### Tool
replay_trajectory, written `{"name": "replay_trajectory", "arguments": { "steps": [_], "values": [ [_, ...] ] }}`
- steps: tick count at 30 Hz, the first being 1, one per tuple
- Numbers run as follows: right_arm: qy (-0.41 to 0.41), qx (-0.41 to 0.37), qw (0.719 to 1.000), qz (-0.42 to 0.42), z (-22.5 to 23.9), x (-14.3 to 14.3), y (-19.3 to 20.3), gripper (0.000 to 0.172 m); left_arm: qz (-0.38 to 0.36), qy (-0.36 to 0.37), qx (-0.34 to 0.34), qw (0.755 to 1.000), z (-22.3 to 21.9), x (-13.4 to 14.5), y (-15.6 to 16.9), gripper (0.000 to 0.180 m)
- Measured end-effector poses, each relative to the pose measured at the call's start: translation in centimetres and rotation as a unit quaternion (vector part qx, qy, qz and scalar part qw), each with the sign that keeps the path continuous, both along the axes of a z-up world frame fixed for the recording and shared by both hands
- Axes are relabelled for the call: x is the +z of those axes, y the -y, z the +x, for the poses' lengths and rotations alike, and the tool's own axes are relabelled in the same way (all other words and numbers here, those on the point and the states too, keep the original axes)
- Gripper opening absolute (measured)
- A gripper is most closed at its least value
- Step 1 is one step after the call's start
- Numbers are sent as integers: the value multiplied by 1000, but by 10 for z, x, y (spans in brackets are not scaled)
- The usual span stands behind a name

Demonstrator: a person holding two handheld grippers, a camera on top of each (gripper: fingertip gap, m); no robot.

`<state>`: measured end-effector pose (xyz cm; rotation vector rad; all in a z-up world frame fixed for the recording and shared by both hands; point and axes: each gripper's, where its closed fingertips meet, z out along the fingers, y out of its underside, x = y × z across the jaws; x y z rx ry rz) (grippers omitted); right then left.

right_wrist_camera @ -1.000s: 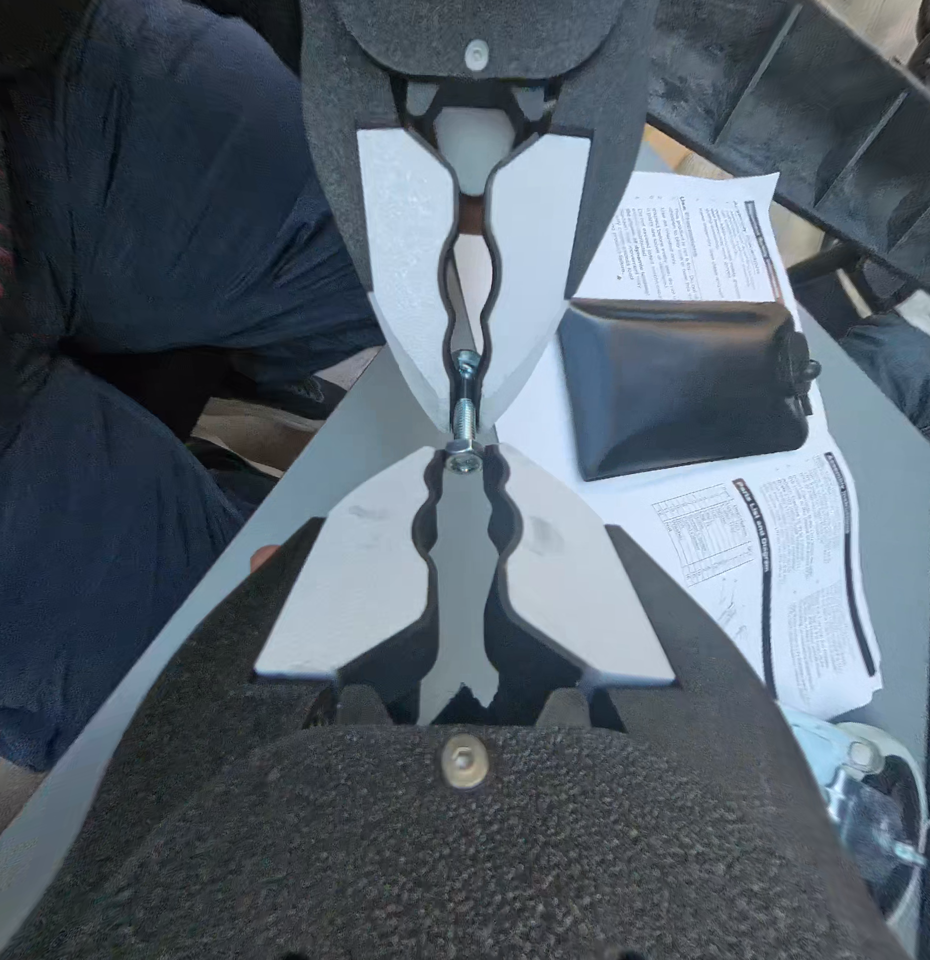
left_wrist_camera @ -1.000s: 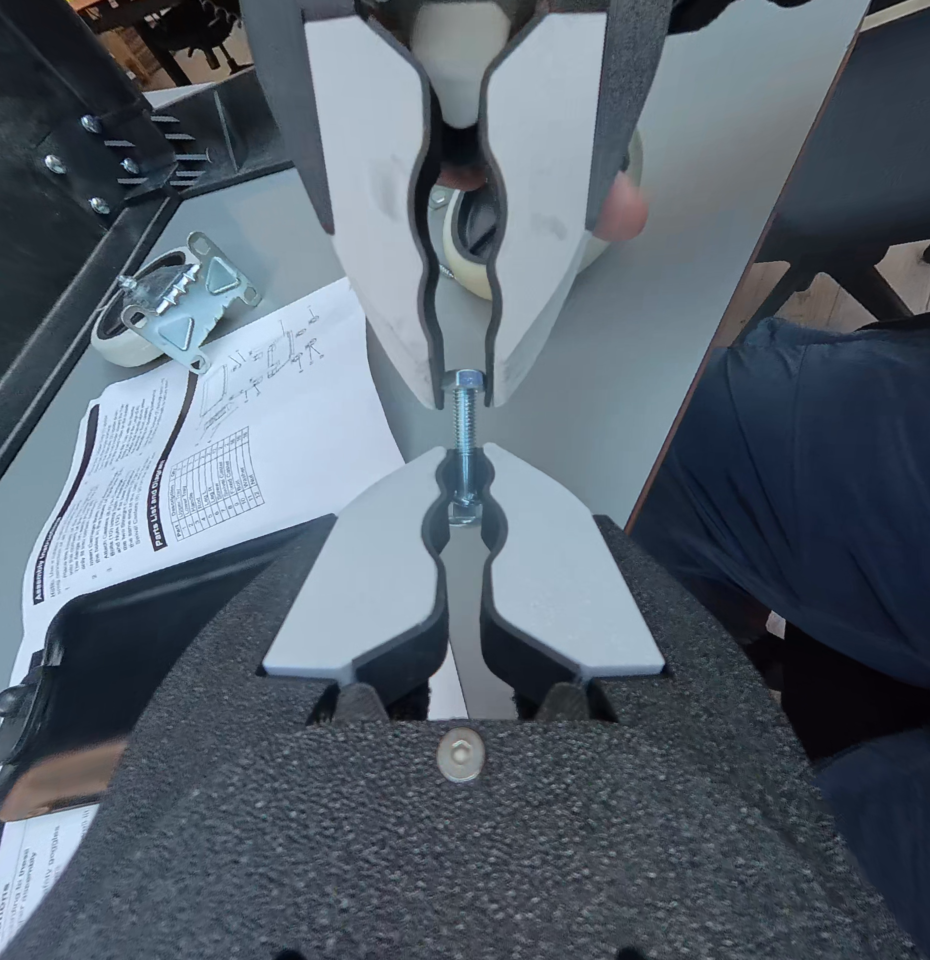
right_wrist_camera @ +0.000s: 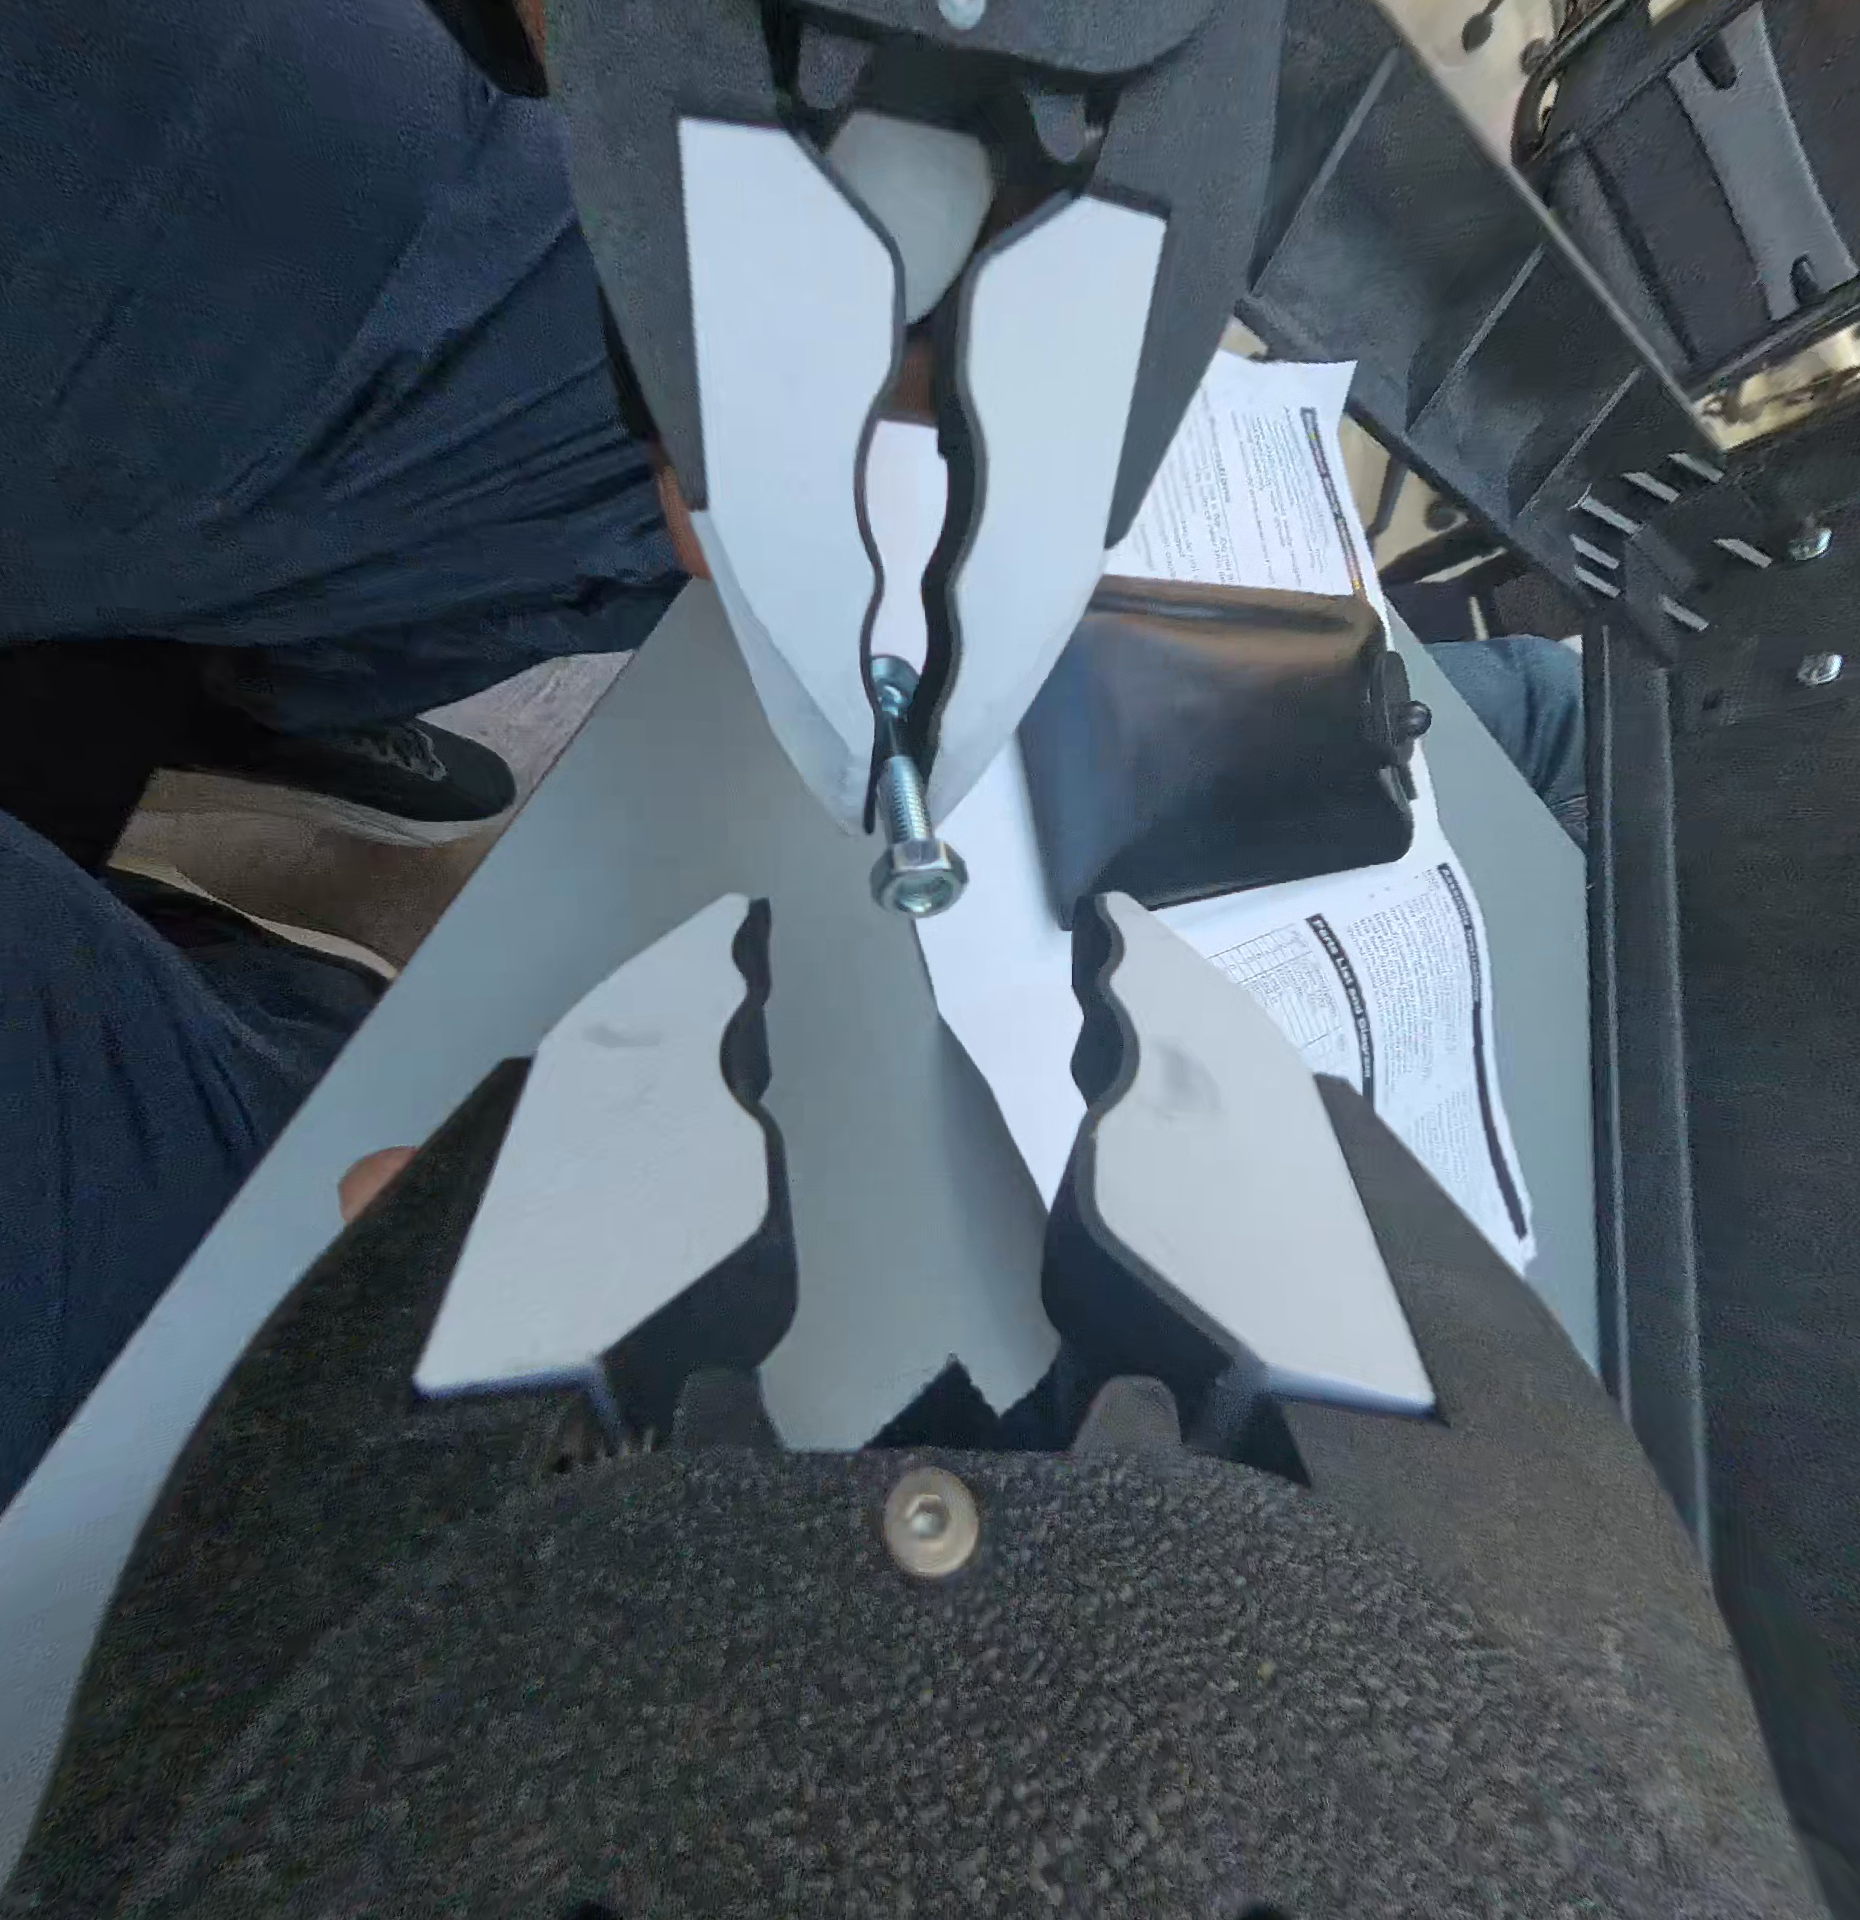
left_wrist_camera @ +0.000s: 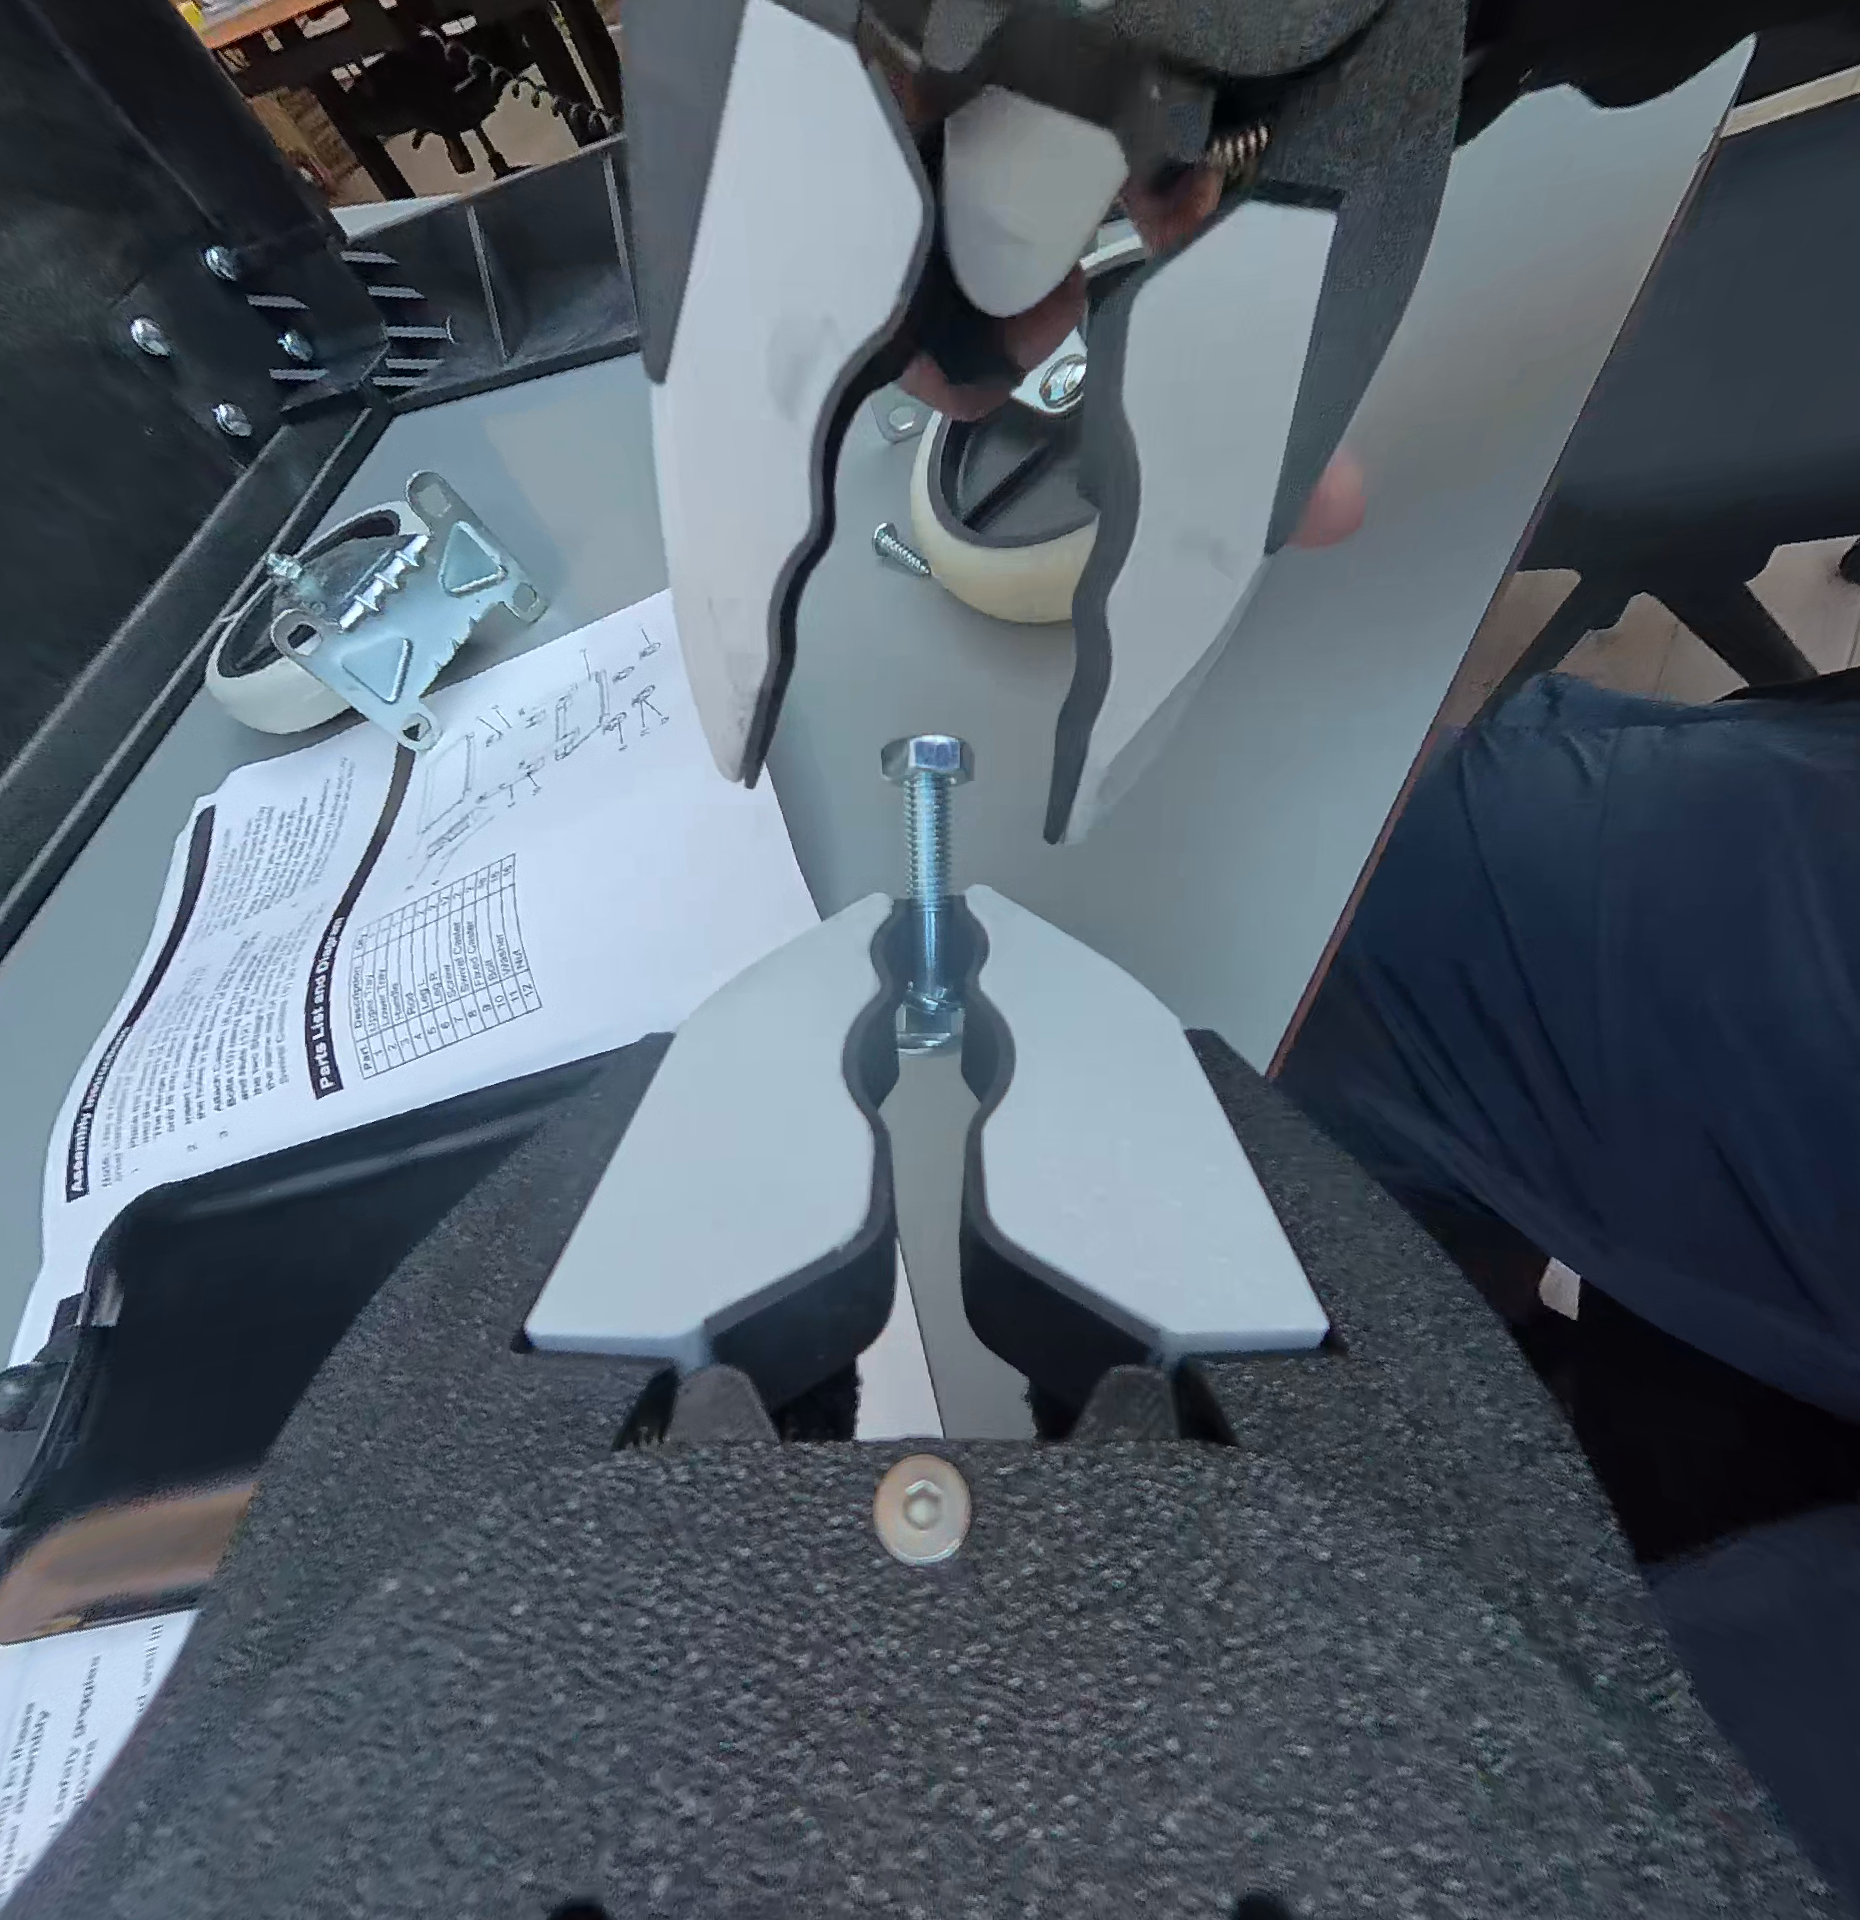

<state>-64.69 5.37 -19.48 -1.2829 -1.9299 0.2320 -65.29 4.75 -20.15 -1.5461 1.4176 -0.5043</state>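
Since earlier frame, my right gripper [right_wrist_camera: 921,914] opened wide, released bolt [left_wrist_camera: 926,831]; my left gripper [left_wrist_camera: 926,904] clamps its nut end, shank pointing straight at right jaws, hex head between them.

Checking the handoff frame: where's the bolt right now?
The bolt sits centre of the left wrist view, clamped in the left gripper, its hex head sticking out between the open right gripper fingers, untouched, above the grey table.

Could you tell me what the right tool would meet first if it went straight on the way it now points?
Most likely the hexagonal head of the silver threaded steel bolt, which the left tool grips by its shank. The right tool stands open just short of it, though depth is hard to judge.
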Motion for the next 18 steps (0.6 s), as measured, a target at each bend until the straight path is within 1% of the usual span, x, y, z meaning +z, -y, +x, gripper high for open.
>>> {"name": "replay_trajectory", "arguments": {
  "steps": [2,3,4,5,6,7,9,11,12,13,14,16,17,18],
  "values": [
    [-11,-10,998,-60,-3,3,4,55,23,-8,-1,1000,2,1,1,7],
    [-7,-13,997,-82,-4,2,6,49,35,-15,-4,999,3,1,2,7],
    [1,-14,995,-95,-4,-1,8,37,43,-21,-5,999,4,0,3,7],
    [16,-8,995,-98,-3,-5,9,20,47,-25,-6,999,5,0,4,7],
    [33,4,996,-86,-1,-9,11,15,41,-26,-6,999,5,-1,4,7],
    [43,16,997,-58,0,-11,10,14,27,-29,-7,999,5,-4,5,7],
    [57,50,997,27,0,-11,9,15,-9,-15,-16,1000,6,-5,9,7],
    [60,103,982,148,-2,-8,6,15,-75,12,-30,997,7,-6,14,7],
    [50,118,970,206,-4,-4,3,15,-93,24,-30,995,7,-5,13,7],
    [47,117,965,232,-4,-3,-1,16,-98,29,-26,994,6,-4,12,7],
    [51,102,971,212,-1,-5,-3,20,-93,24,-16,995,4,-5,9,7],
    [33,52,993,104,-1,-4,-1,41,-70,5,-3,998,0,-7,5,7],
    [17,33,998,51,-2,-1,1,46,-60,-1,0,998,0,-6,4,7],
    [4,21,1000,8,-3,2,4,46,-53,-3,1,999,0,-6,3,7]
  ]
}}
